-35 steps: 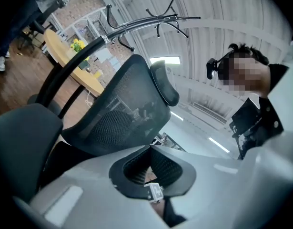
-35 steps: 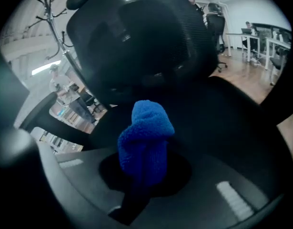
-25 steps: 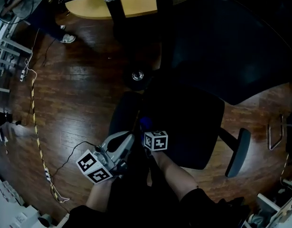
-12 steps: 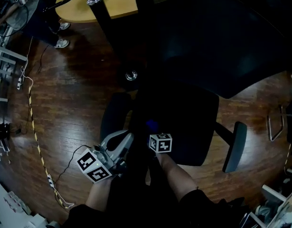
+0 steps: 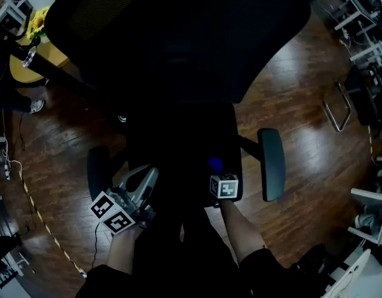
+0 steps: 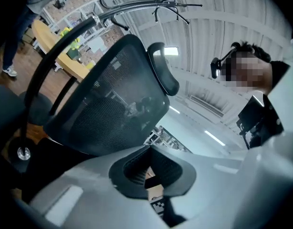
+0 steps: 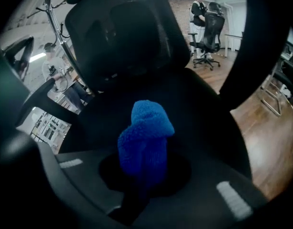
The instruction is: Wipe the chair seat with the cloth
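Chair's swung round since a second ago, backrest [image 5: 178, 36] now top centre; right gripper [image 5: 217, 171] clamped on the blue cloth [image 7: 144, 142] over the seat's [image 5: 178, 135] front edge; head view shows just a blue dot, the right gripper view shows it bunched lengthwise, pointing at the backrest, tip curled right; left gripper [image 5: 140, 180] closed, empty

The chair seat [image 5: 178, 135] lies open before us, and we find free passage across it from the near edge to the back. The tall backrest [image 5: 178, 36] walls off the far side. The right armrest [image 5: 271, 163] and the left armrest [image 5: 97, 172] bound the flanks, each standing a little apart from the seat, with a narrow gap between. Beyond both we see open wood floor [image 5: 302, 117]. A desk [image 5: 23, 73] blocks the far left corner.
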The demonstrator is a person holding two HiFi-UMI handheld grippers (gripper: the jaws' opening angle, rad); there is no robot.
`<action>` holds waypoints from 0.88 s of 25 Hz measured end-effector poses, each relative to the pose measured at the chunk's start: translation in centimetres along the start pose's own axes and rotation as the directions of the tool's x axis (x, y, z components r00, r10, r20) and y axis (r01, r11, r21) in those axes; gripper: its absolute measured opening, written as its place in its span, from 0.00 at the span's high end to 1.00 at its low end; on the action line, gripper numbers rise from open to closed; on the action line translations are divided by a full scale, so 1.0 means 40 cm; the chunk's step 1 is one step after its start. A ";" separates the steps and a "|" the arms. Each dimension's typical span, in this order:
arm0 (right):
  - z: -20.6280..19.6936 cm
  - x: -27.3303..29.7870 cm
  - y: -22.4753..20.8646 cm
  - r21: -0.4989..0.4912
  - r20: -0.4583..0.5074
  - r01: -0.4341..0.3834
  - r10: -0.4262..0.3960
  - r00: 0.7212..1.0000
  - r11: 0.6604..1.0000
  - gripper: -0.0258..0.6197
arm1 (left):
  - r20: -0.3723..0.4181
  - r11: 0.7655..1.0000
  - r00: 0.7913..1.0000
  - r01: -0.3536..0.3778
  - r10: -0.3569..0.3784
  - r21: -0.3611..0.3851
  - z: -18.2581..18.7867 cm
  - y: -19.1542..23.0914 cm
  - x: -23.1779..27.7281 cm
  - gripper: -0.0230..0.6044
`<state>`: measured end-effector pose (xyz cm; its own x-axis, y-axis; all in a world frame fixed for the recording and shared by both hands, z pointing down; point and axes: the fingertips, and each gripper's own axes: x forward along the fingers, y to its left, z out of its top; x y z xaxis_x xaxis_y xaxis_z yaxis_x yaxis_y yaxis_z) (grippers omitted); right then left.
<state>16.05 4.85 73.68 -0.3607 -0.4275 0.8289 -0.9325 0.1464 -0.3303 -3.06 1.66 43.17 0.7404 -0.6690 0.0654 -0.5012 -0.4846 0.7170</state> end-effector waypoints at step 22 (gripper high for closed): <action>-0.031 0.009 0.230 -0.040 0.054 -0.124 0.126 0.991 0.991 0.91 | 0.052 1.000 0.998 -0.025 0.025 -0.017 0.012 0.003 -0.080 0.98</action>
<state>7.32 7.17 71.48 -0.4738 -0.4527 0.7553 -0.8806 0.2339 -0.4122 -5.70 3.47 42.70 0.7031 -0.7095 0.0474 -0.5114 -0.4582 0.7270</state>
